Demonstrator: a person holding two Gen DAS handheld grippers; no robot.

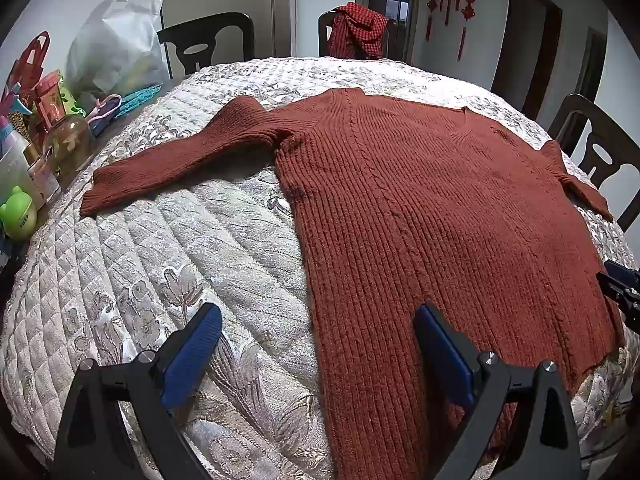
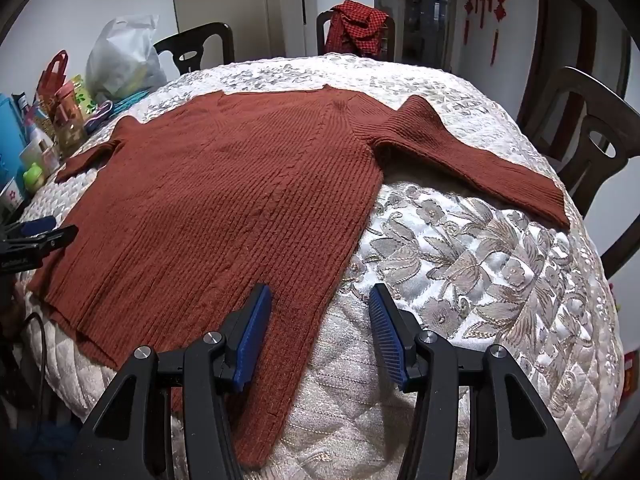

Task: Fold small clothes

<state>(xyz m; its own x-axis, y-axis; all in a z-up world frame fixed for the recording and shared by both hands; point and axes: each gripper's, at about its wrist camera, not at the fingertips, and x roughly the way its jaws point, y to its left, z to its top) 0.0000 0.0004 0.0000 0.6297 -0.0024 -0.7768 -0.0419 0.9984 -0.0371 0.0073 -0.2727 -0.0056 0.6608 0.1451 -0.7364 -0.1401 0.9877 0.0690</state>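
Observation:
A rust-brown ribbed sweater (image 1: pixel 420 200) (image 2: pixel 224 192) lies flat and spread out on the quilted table cover (image 1: pixel 180 260) (image 2: pixel 480 248), both sleeves stretched sideways. My left gripper (image 1: pixel 318 314) hovers open above the sweater's lower left hem edge; its right pad is over the knit, its left pad over the quilt. My right gripper (image 2: pixel 320 294) hangs open above the lower right hem edge, nothing between its blue pads. Each gripper shows at the side of the other's view: the right one (image 1: pixel 622 290), the left one (image 2: pixel 36 240).
Bottles, jars, a white bag (image 1: pixel 116 48) and red gift bags crowd the table's left side. Dark wooden chairs (image 1: pixel 208 40) (image 2: pixel 588 136) ring the table; one at the back carries a red checked garment (image 1: pixel 358 34). A cable (image 2: pixel 36 344) hangs at the near left.

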